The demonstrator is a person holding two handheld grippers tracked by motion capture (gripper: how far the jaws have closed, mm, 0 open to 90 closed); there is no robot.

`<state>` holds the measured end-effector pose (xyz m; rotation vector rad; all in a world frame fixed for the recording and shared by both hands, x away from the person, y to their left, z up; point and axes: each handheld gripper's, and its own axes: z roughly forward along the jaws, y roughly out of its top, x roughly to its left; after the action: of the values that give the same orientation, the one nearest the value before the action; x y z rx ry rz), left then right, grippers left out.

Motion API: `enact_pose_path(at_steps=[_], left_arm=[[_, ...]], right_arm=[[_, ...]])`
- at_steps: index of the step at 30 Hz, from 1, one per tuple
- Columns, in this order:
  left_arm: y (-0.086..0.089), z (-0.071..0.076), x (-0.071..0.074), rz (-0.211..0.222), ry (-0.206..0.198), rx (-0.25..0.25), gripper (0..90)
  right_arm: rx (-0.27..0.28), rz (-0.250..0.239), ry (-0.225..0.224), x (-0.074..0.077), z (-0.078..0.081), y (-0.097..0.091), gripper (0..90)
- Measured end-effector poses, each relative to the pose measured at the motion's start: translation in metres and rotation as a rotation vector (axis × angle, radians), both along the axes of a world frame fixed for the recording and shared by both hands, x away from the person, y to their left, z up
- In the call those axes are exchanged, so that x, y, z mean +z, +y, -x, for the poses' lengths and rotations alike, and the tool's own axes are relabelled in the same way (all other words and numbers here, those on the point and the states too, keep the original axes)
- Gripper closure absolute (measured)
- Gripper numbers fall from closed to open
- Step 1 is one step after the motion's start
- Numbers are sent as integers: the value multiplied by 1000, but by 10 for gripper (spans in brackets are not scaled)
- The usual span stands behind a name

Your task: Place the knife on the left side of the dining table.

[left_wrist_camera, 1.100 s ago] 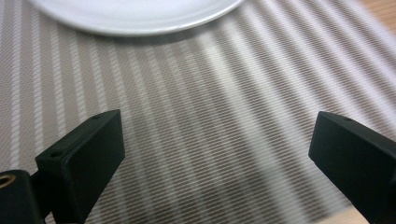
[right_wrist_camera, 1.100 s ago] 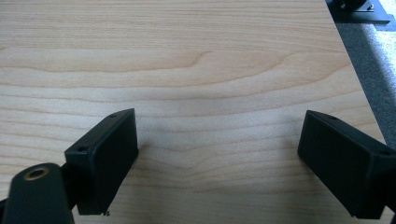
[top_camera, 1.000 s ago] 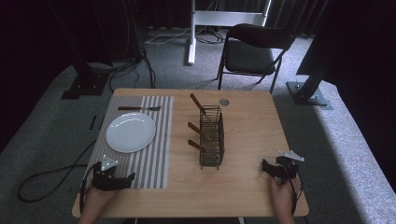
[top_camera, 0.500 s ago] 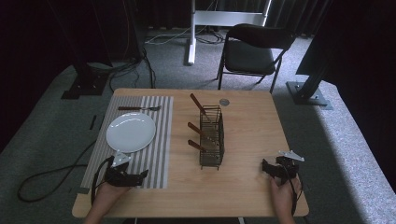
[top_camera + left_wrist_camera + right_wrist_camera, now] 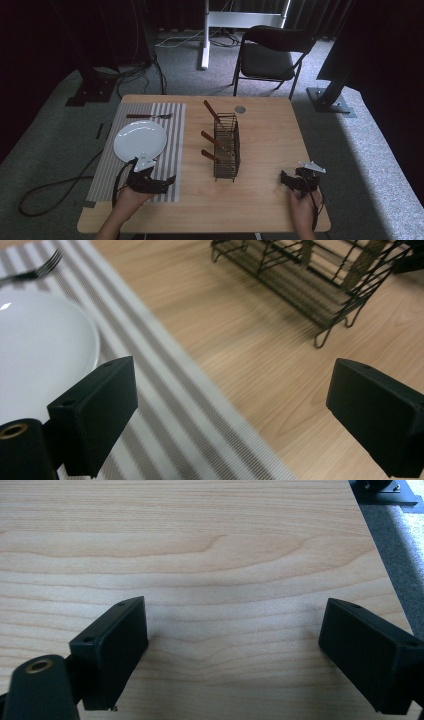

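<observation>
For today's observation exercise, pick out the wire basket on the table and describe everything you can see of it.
The wire basket is a dark, narrow, upright rack of thin metal-looking wire, with open grid sides and small curled feet. It stands on the bare wooden table, near the middle, just right of the striped placemat and apart from it. Three brown-handled utensils stick out of it, leaning toward the placemat. Neither gripper touches it.

The left gripper (image 5: pixel 235 415) has its two black jaws set wide apart with nothing between them. Below lies the edge of a striped placemat (image 5: pixel 165 390) on the wooden counter (image 5: pixel 240 340). A white plate (image 5: pixel 40 350) rests on the placemat, a fork (image 5: pixel 35 271) beyond it. A black wire basket (image 5: pixel 320 280) stands ahead on the counter.
</observation>
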<state>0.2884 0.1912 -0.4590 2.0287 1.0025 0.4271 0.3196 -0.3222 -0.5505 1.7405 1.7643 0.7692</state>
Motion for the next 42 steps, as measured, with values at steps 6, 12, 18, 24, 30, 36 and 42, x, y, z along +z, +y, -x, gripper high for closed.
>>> enact_pose_path(at_steps=[6, 12, 18, 24, 30, 36, 42], left_arm=[[-22, -4, 9, 0, -21, -45, 64], [-39, -7, 18, 18, -40, -78, 64], [-55, -11, 26, 36, -32, -107, 64], [-72, -14, 33, 47, -32, -167, 64], [-88, -19, 44, 60, -35, -202, 125], [-94, -25, 52, 75, -36, -211, 188], [-97, -27, 55, 106, -27, -227, 388]], right_arm=[[0, 0, 0, 0, 0, 0, 115], [1, 0, -1, 0, 0, 0, 115], [1, 0, -1, 0, 0, 0, 115], [0, 1, -1, 0, 0, 0, 116], [0, 1, -1, 0, 0, 0, 116], [0, 0, -1, 0, 0, 0, 116], [0, 0, -1, 0, 0, 0, 116]])
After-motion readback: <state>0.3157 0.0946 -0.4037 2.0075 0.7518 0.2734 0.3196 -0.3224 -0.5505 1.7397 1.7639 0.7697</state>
